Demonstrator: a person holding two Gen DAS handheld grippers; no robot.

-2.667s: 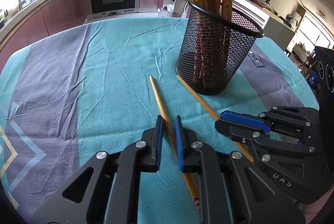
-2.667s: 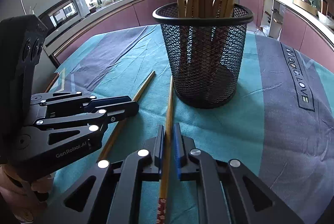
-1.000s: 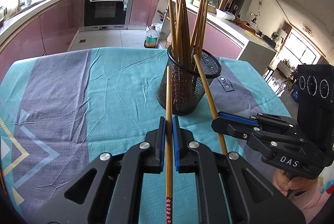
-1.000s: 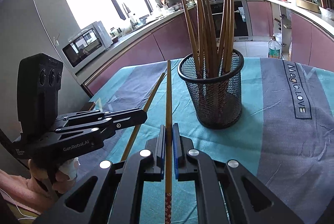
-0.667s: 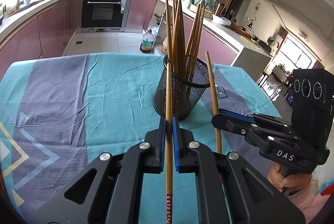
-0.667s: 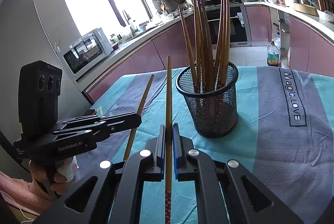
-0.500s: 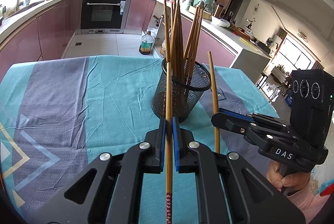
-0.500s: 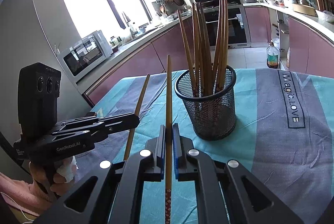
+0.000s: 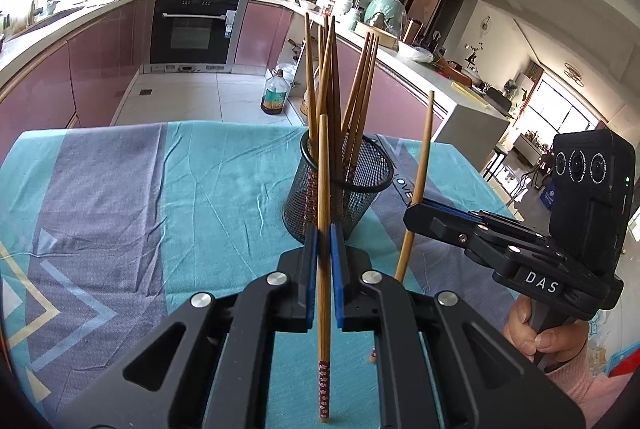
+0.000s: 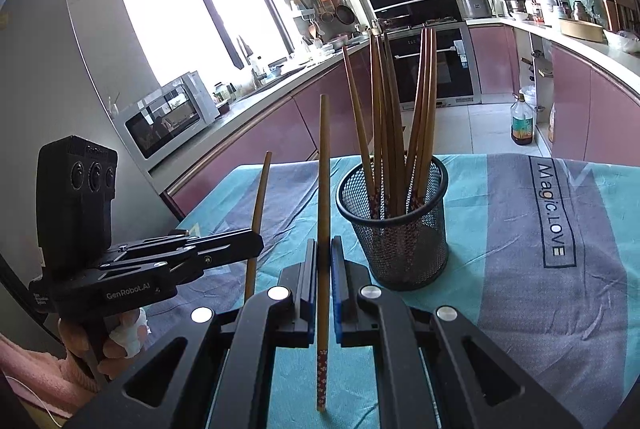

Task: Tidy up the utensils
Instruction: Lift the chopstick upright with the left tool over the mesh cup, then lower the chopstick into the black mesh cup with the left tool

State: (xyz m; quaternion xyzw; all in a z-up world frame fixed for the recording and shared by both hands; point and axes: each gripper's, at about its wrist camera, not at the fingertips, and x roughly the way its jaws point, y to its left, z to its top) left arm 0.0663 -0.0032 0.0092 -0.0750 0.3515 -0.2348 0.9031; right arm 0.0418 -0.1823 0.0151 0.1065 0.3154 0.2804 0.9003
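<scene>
A black mesh cup (image 9: 340, 189) (image 10: 394, 229) stands on the table and holds several wooden chopsticks. My left gripper (image 9: 324, 229) is shut on a chopstick (image 9: 323, 169), held upright, above the cloth in front of the cup. My right gripper (image 10: 324, 245) is shut on a second chopstick (image 10: 323, 169), also upright, left of the cup. Each gripper shows in the other's view: the right gripper (image 9: 412, 215) with its chopstick (image 9: 420, 165), and the left gripper (image 10: 256, 243) with its chopstick (image 10: 258, 205).
A teal and grey tablecloth (image 9: 160, 189) (image 10: 540, 269) covers the table. Kitchen counters and an oven (image 9: 196, 29) lie beyond the far edge. An oil bottle (image 10: 522, 121) stands on the floor.
Both grippers lifted their chopsticks off the cloth and rose well above the table. Over the last half second they drew back slightly, so the cup looks a little farther away.
</scene>
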